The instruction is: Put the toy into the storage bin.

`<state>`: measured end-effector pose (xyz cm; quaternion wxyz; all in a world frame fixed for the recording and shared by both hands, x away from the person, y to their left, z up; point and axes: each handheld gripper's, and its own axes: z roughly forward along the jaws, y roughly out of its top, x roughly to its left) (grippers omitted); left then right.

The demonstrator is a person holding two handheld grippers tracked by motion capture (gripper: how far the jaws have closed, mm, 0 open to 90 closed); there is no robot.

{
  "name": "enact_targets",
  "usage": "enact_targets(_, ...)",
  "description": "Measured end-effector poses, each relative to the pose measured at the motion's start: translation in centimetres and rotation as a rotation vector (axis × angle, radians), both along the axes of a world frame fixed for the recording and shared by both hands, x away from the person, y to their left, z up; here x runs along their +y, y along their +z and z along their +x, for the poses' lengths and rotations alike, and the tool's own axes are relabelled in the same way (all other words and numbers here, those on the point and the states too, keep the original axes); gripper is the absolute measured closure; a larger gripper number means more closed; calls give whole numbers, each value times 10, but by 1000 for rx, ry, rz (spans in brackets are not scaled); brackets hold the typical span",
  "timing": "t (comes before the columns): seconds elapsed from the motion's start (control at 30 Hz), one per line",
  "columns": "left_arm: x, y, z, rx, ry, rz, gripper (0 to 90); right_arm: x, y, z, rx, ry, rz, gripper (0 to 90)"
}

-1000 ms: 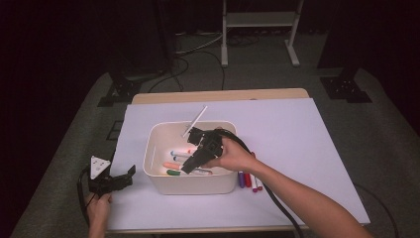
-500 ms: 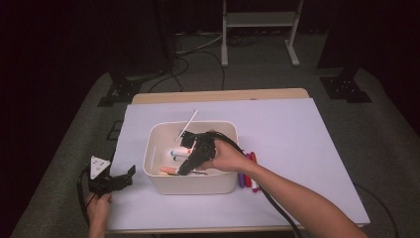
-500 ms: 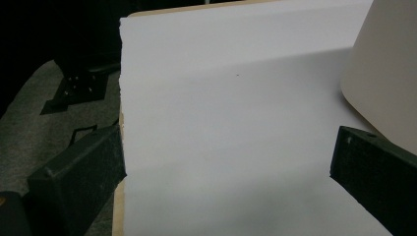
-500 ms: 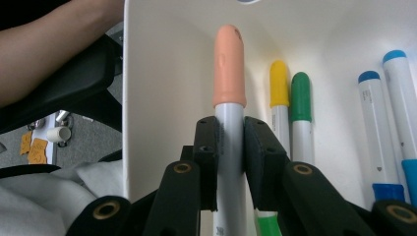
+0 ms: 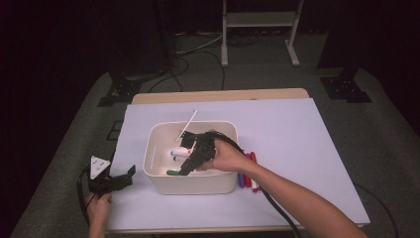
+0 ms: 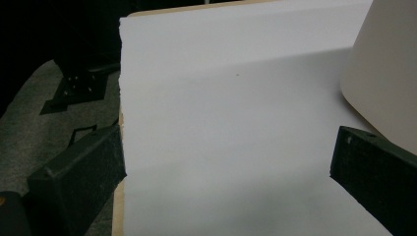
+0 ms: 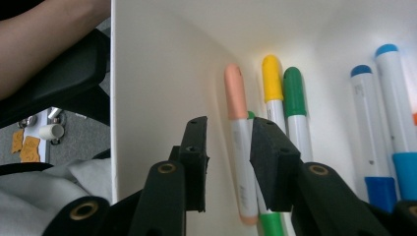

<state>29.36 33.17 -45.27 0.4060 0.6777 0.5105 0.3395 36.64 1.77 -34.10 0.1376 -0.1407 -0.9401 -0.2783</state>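
Note:
A white bin (image 5: 151, 148) stands mid-table and holds several markers. My right gripper (image 5: 185, 167) reaches down into it. In the right gripper view its jaws (image 7: 228, 130) stand slightly apart and straddle a peach-capped marker (image 7: 236, 93) that lies along the bin's wall (image 7: 157, 98). A small gap shows beside the marker. A yellow marker (image 7: 272, 83), a green marker (image 7: 294, 93) and two blue markers (image 7: 366, 108) lie beside it. My left gripper (image 5: 127, 177) rests at the table's front left, open and empty (image 6: 228, 157), with the bin's outer wall (image 6: 383, 73) at its right.
Several markers (image 5: 247, 173), purple and red, lie on the white sheet (image 5: 297, 129) right of the bin. A thin white stick (image 5: 188, 121) slants over the bin's far rim. A metal stand (image 5: 257, 20) and cables sit on the floor beyond the table.
My right gripper has moved a little left and lower inside the bin. The left gripper has stayed in place.

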Motion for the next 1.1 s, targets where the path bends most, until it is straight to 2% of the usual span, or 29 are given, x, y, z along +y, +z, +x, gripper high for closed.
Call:
enact_targets(0.4,0,0,0,3,1,1,0,-34,28,1,-42,-69,68,600)
enact_targets(0.43,-1,0,0,2,1,2,0,-44,34,1,-54,-86,80,585)
enact_targets(0.63,-1,0,0,1,1,5,0,-67,46,0,-77,-123,115,565)
enact_targets(0.9,-1,0,0,3,3,6,0,-96,56,1,-102,-176,134,530)
enact_targets(0.97,-1,0,0,4,4,6,0,-109,60,1,-111,-202,144,522)
enact_targets(1.1,-1,0,0,2,7,6,0,-124,63,2,-116,-231,148,511)
